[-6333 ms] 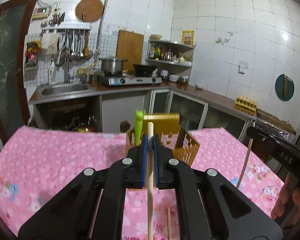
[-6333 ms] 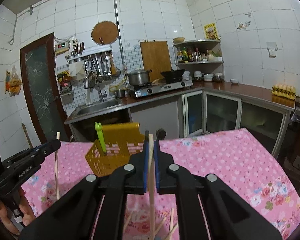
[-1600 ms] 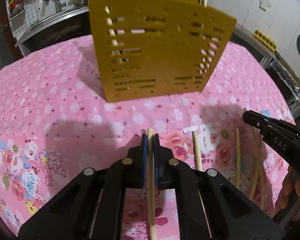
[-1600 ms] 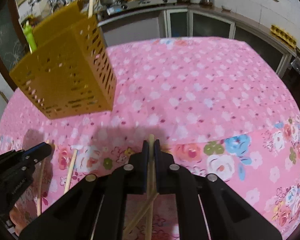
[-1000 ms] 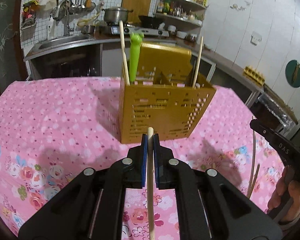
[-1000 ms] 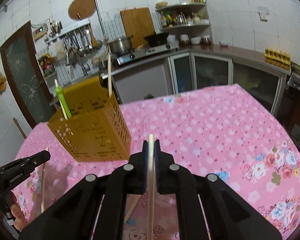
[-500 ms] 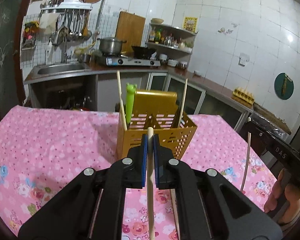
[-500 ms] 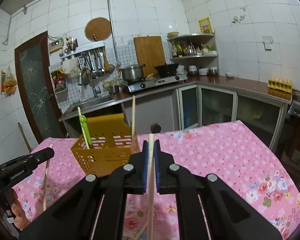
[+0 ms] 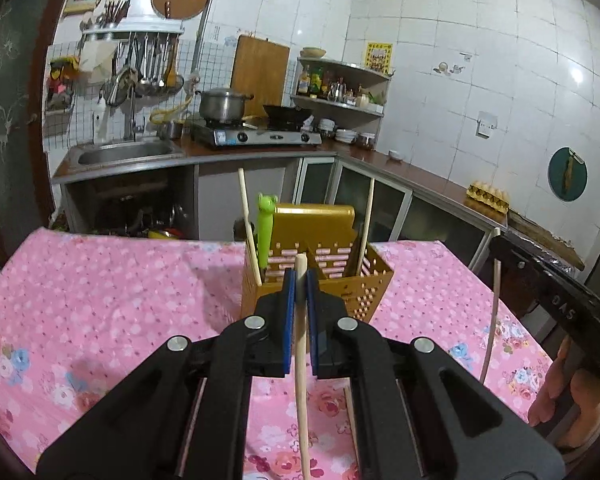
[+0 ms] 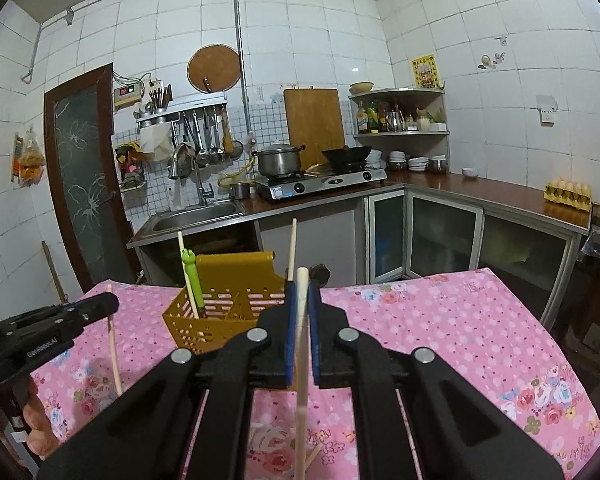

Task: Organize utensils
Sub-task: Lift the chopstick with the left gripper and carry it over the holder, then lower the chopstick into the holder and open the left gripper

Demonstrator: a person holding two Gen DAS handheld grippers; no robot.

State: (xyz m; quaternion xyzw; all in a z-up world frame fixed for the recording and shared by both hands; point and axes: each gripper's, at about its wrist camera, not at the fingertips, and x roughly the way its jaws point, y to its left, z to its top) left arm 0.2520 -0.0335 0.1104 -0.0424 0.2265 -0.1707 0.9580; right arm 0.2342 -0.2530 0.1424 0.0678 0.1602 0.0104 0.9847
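A yellow slotted utensil holder (image 9: pixel 360 292) stands on the pink floral tablecloth (image 9: pixel 100 300); it also shows in the right wrist view (image 10: pixel 220 312). It holds two wooden chopsticks (image 9: pixel 247 220) and a green frog-topped utensil (image 9: pixel 266 224). My left gripper (image 9: pixel 299 280) is shut on a wooden chopstick (image 9: pixel 301 360), held upright in front of the holder. My right gripper (image 10: pixel 301 292) is shut on another wooden chopstick (image 10: pixel 301 380), raised beside the holder. Each gripper shows in the other's view, with its chopstick hanging down (image 9: pixel 492 312) (image 10: pixel 113 340).
Loose chopsticks lie on the cloth below the grippers (image 9: pixel 352 420) (image 10: pixel 314 454). Behind the table is a kitchen counter with a sink (image 9: pixel 124 156), a stove with a pot (image 9: pixel 224 106), and a corner shelf (image 9: pixel 340 100). An egg tray (image 9: pixel 488 198) sits at the right.
Both grippers have lifted and tilted up from the cloth, each holding a chopstick. The holder now appears lower and farther in both views, with the kitchen behind more in view.
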